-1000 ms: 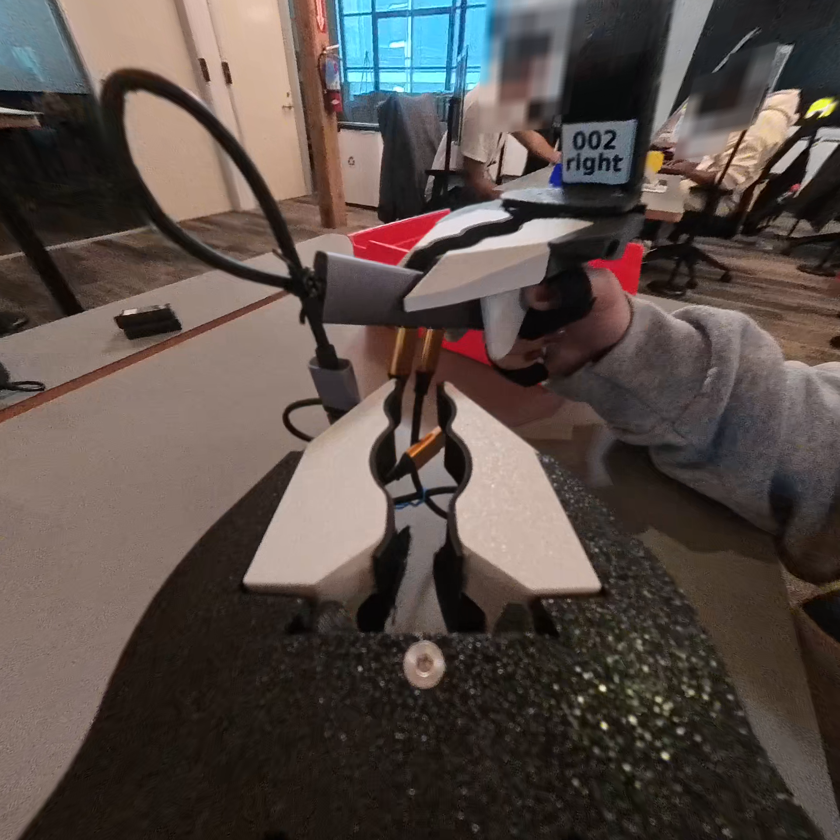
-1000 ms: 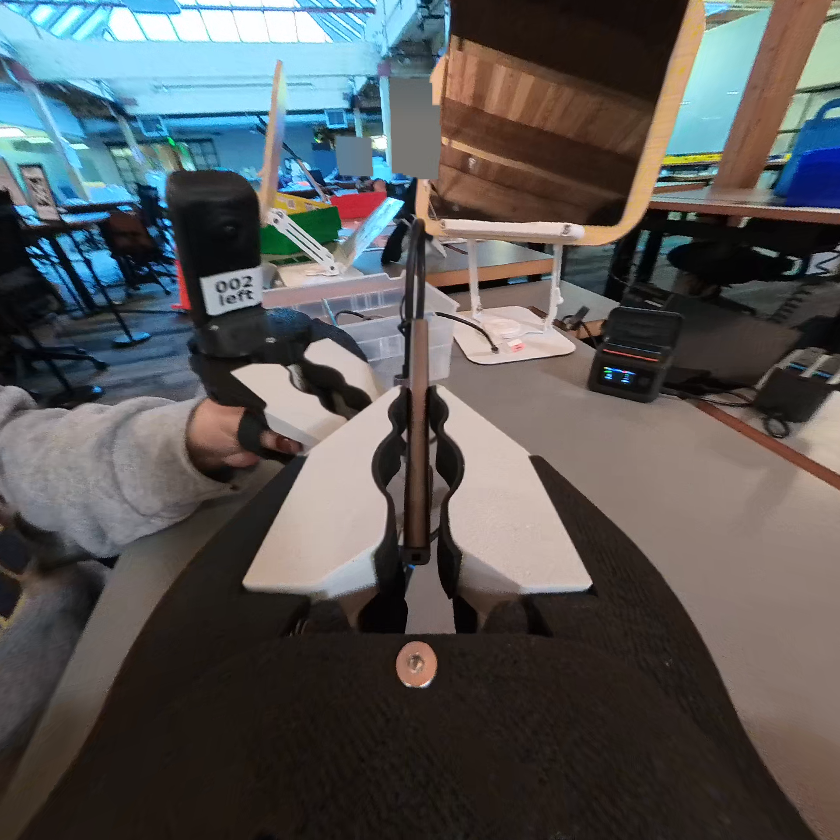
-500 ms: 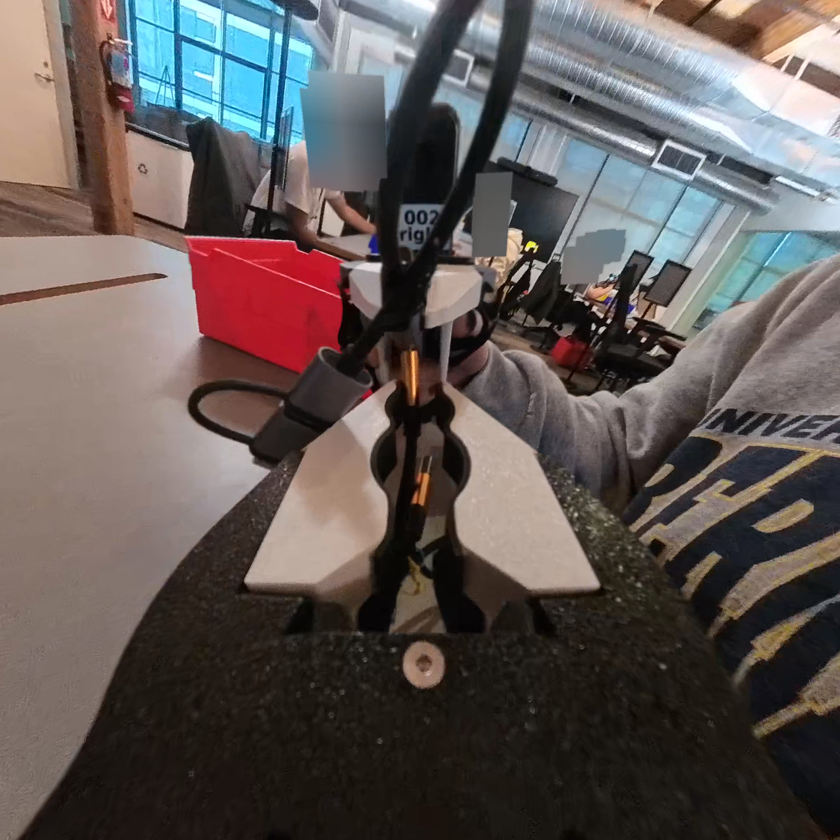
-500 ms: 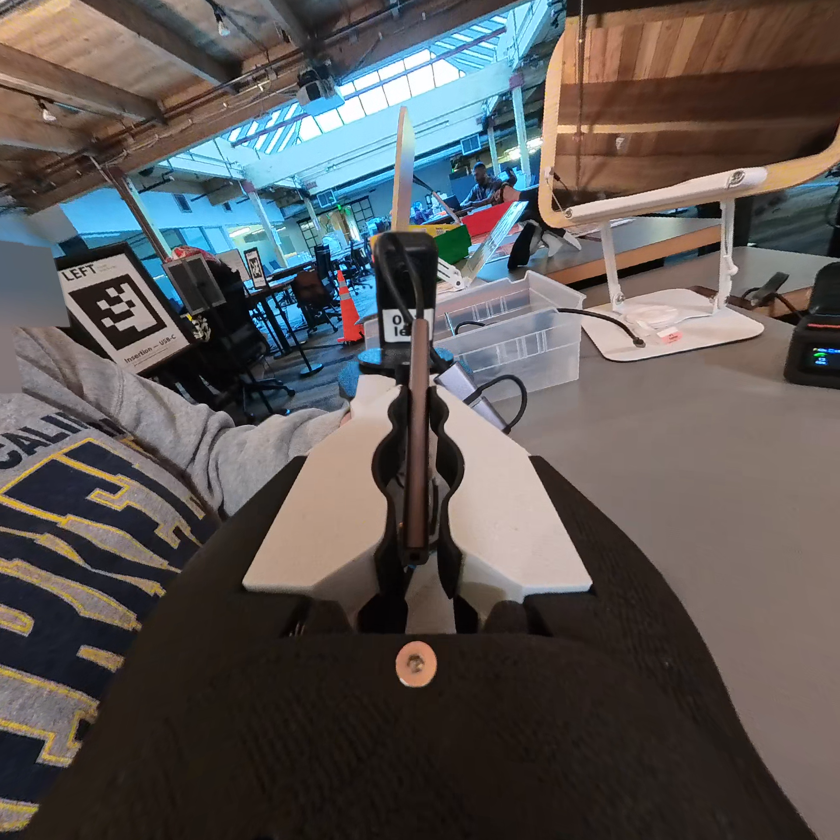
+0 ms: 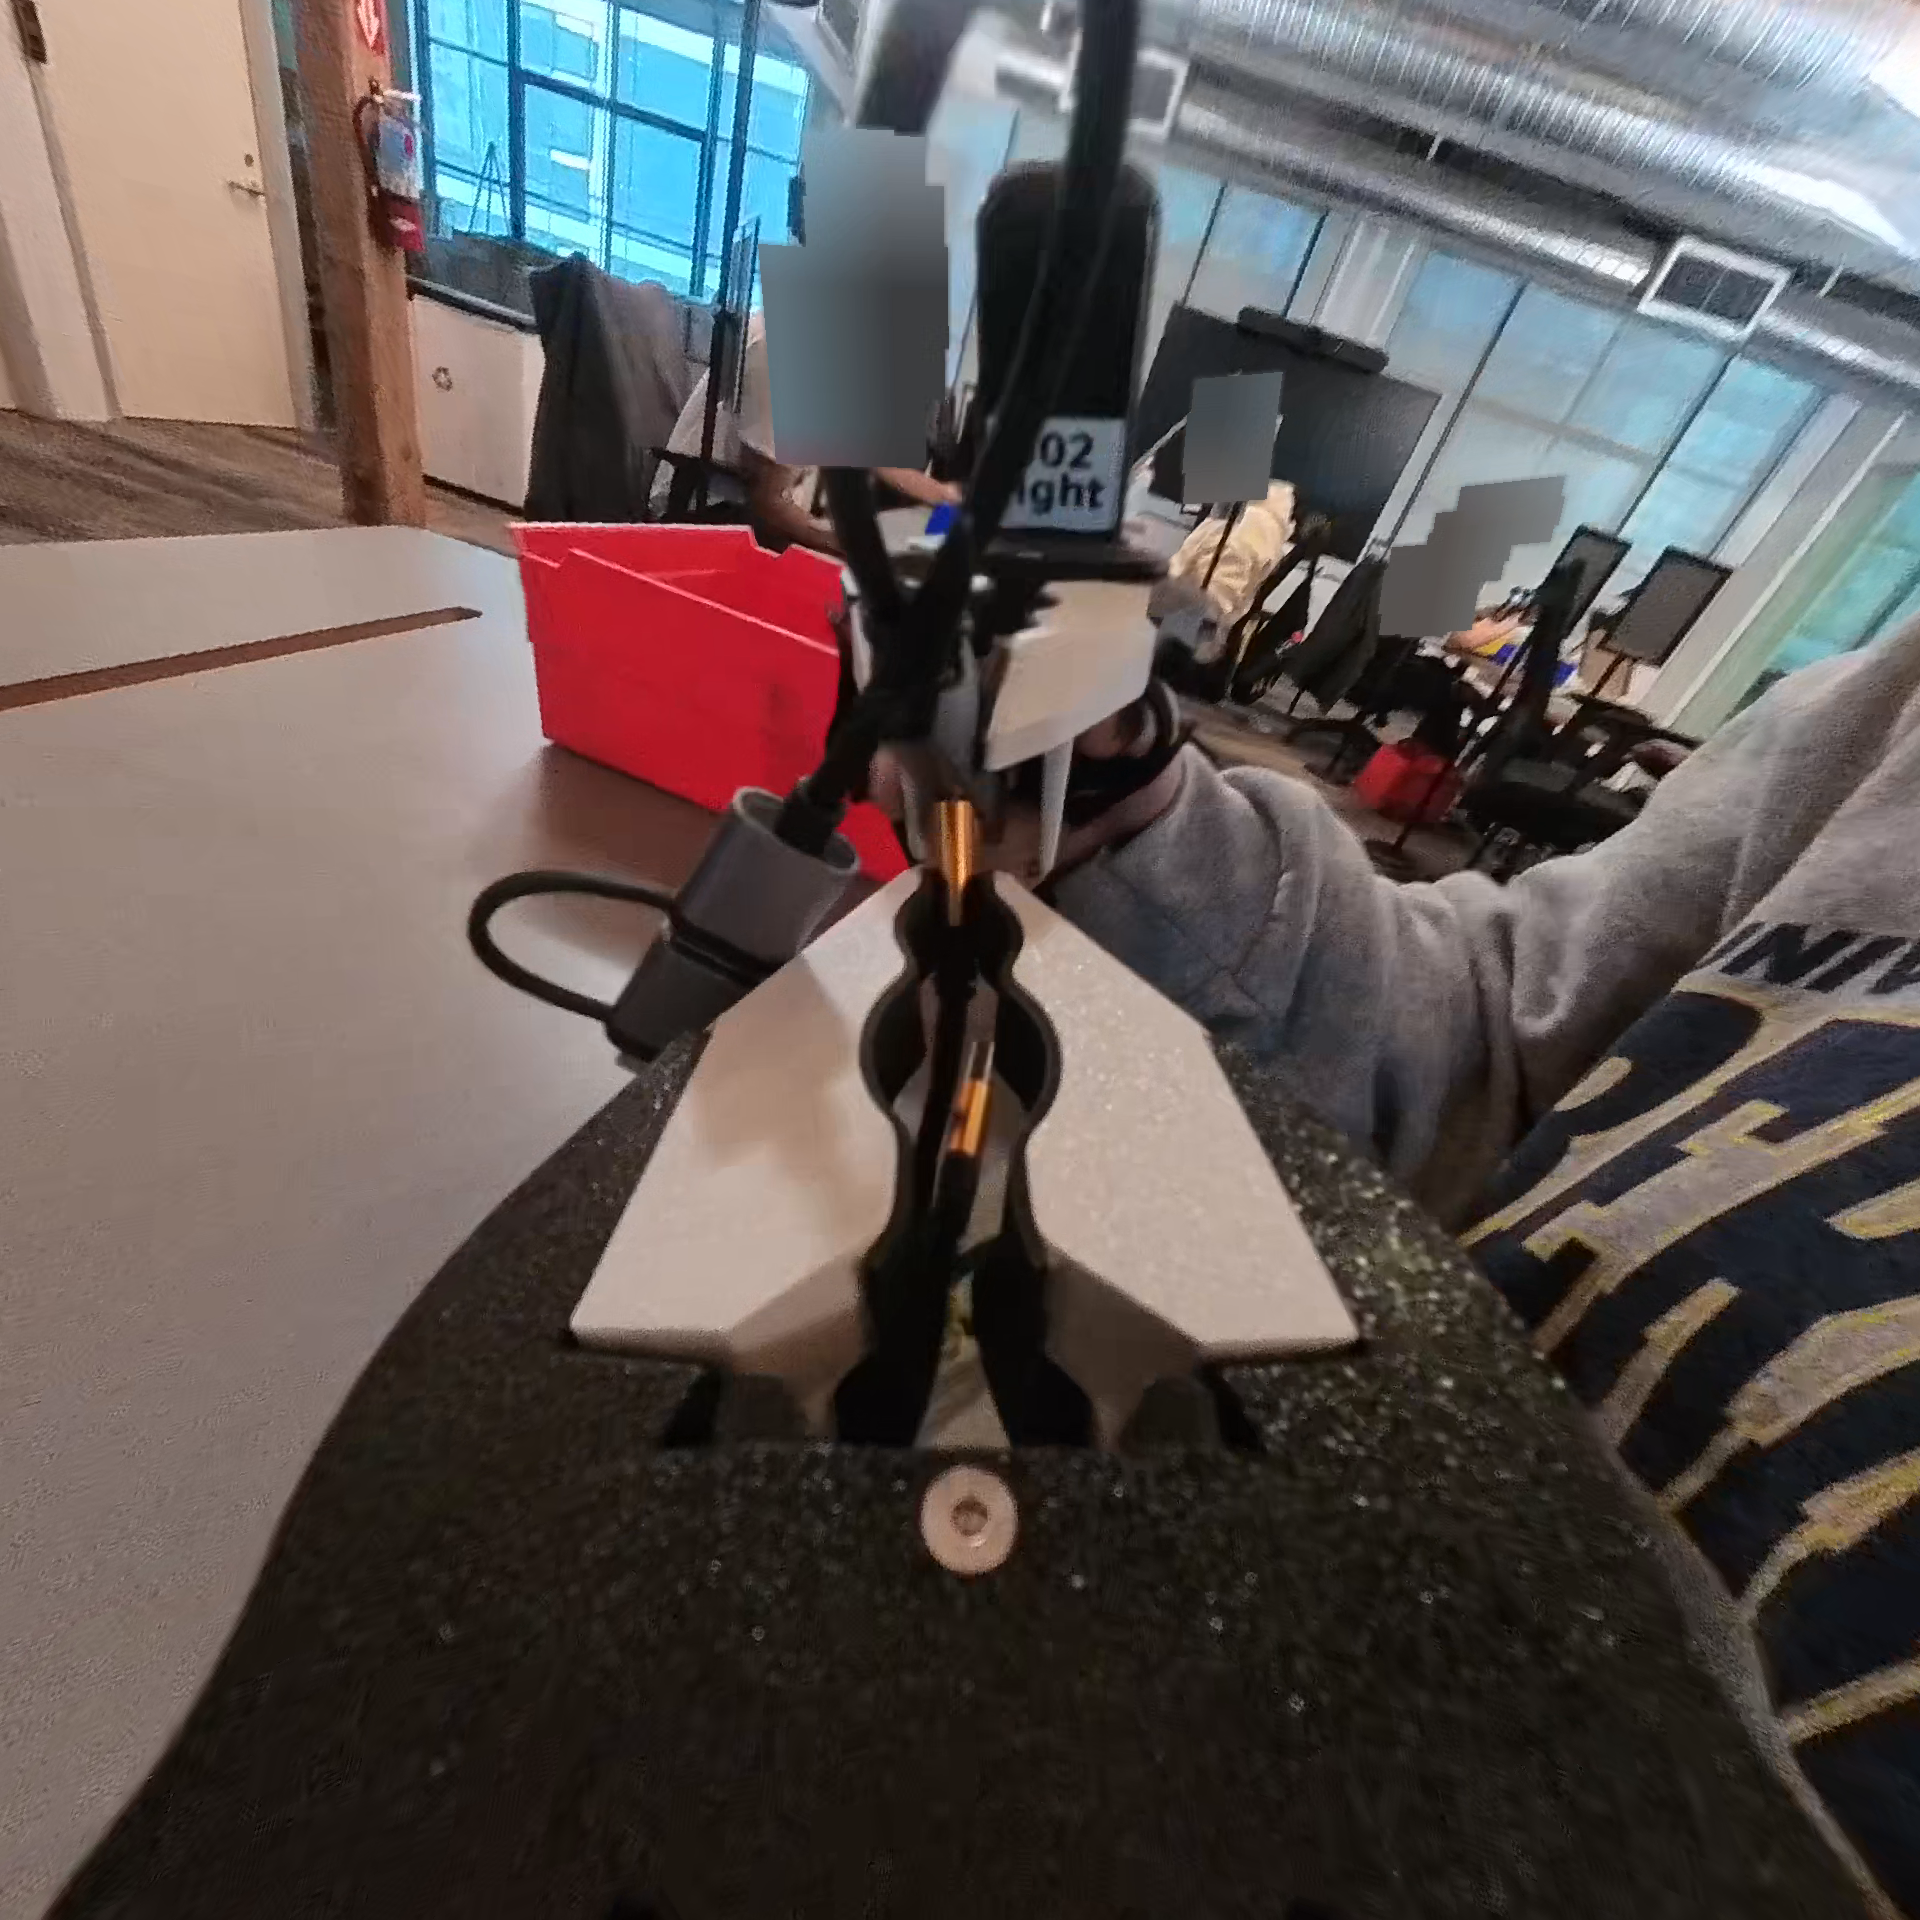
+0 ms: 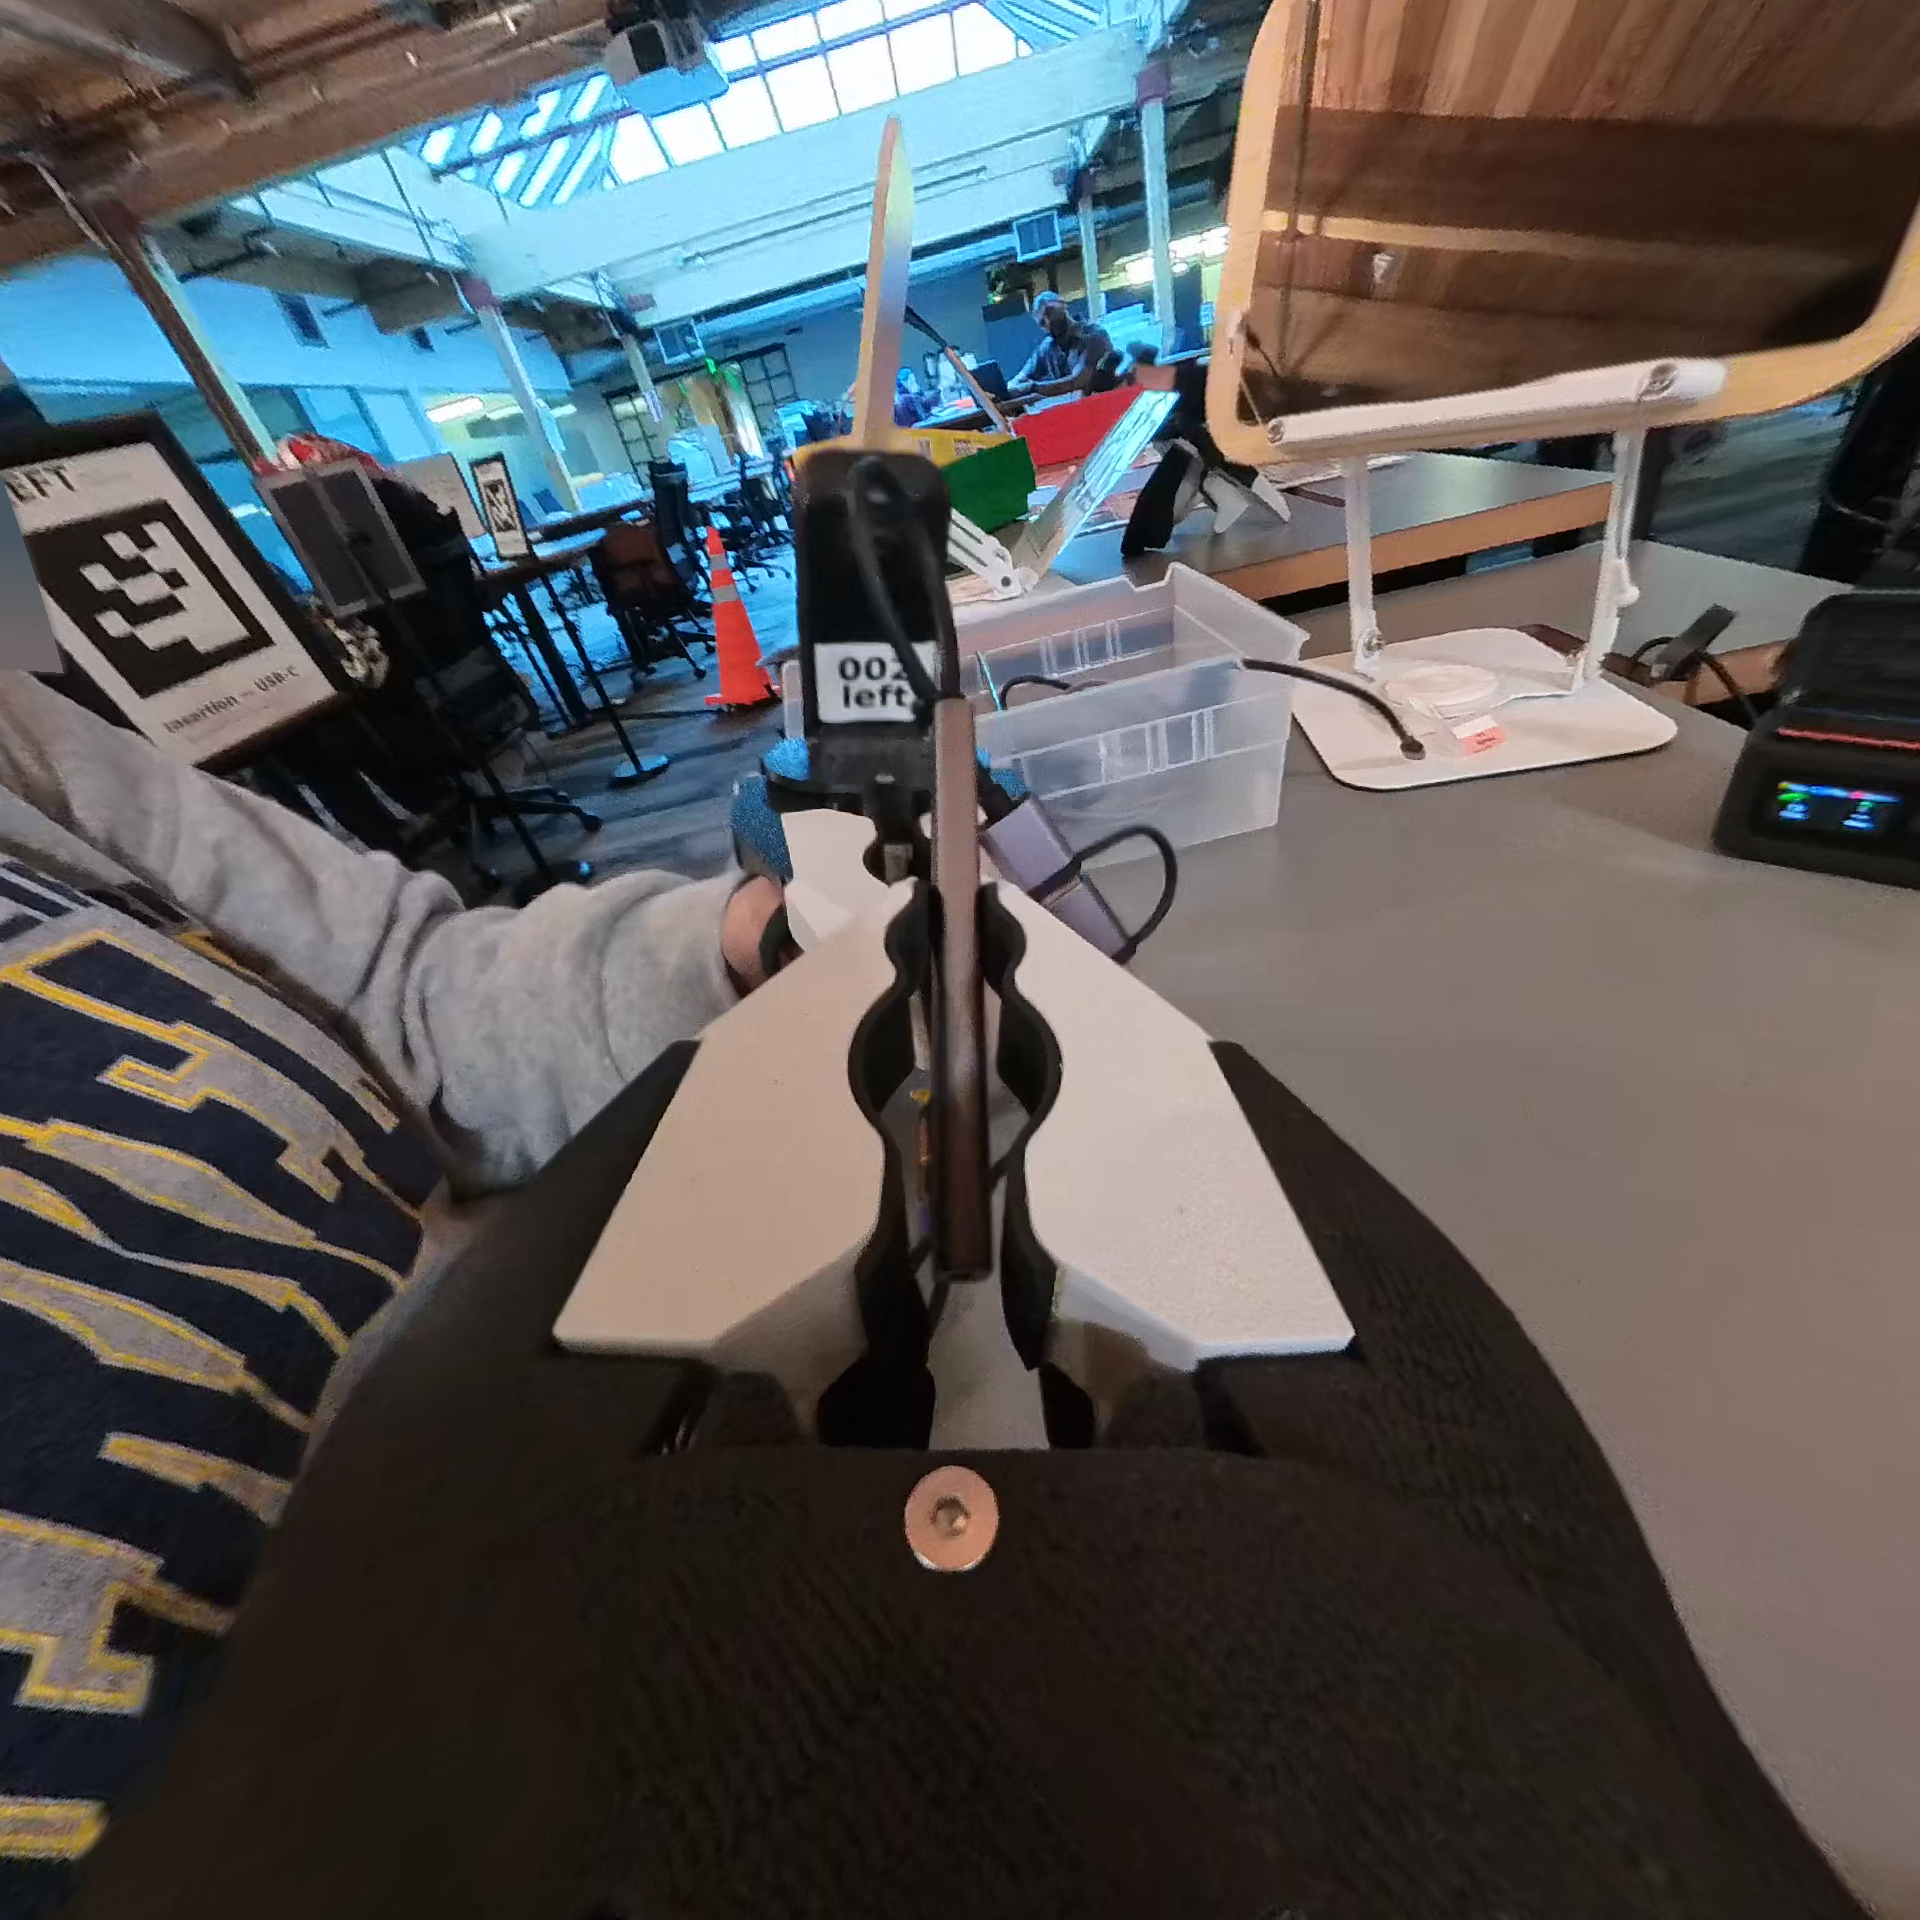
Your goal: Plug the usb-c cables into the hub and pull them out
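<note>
1. The right gripper (image 6: 951, 940) is closed on a slim grey USB-C hub (image 6: 956, 997), held edge-on and upright between its white fingers (image 6: 1132, 1132), above a grey table (image 6: 1558, 1039).
2. The left gripper (image 5: 961, 914) faces it, fingers (image 5: 769, 1122) clamped around a black USB-C cable (image 5: 940, 1049) with a gold-coloured plug (image 5: 954, 847) at the fingertips, right beneath the hub; whether it is seated cannot be told.
3. A second gold plug (image 5: 975, 1112) hangs loose between the left fingers.
4. Grey adapter blocks (image 5: 727, 925) on a black lead dangle just beside the left fingertips.
5. A red bin (image 5: 675, 675) stands on the table beyond.
</note>
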Motion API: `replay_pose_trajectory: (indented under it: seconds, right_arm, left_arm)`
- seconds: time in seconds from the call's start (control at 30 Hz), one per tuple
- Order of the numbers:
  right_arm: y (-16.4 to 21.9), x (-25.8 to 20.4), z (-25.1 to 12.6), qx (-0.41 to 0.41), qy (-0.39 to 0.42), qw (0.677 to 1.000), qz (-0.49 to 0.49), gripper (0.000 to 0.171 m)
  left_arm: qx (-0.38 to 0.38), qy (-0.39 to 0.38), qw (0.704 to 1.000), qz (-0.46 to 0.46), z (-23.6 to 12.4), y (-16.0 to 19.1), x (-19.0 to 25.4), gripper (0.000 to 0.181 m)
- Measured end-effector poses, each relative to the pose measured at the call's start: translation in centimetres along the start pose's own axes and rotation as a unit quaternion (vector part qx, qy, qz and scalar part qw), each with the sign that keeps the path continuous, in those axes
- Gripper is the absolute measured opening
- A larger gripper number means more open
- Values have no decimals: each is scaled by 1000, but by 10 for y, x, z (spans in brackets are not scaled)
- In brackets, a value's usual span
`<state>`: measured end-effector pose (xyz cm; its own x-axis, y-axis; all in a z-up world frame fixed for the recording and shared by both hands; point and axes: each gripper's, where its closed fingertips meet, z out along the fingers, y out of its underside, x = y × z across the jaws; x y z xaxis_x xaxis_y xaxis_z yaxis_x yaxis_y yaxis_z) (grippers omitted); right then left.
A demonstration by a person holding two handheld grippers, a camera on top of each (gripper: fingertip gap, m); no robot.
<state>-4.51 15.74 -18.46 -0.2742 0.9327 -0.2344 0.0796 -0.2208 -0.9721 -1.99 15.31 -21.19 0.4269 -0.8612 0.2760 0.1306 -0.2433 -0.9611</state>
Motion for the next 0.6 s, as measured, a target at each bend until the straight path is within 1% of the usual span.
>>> replay_pose_trajectory:
  seconds: [0.1, 0.2, 0.37, 0.5, 0.6]
  right_arm:
    - [-14, -7, 4, 44, -31, 997, 56, 6]
    - [-14, -10, 9, 54, -57, 993, 86, 7]
    - [-4, -9, 15, 10, -22, 999, 41, 7]
    - [-1, -24, 17, -8, -39, 999, 19, 6]
    - [9, -40, 16, -39, -61, 997, 1, 7]
  left_arm:
    - [43, 36, 998, -11, -13, -20, 9, 5]
    - [32, 21, 999, 17, -22, -21, 11, 5]
    - [34, -28, 999, 14, -32, -16, 5, 5]
    - [15, -14, 1000, 21, -39, -15, 19, 5]
    - [-14, 2, 999, 32, -46, -7, 33, 5]
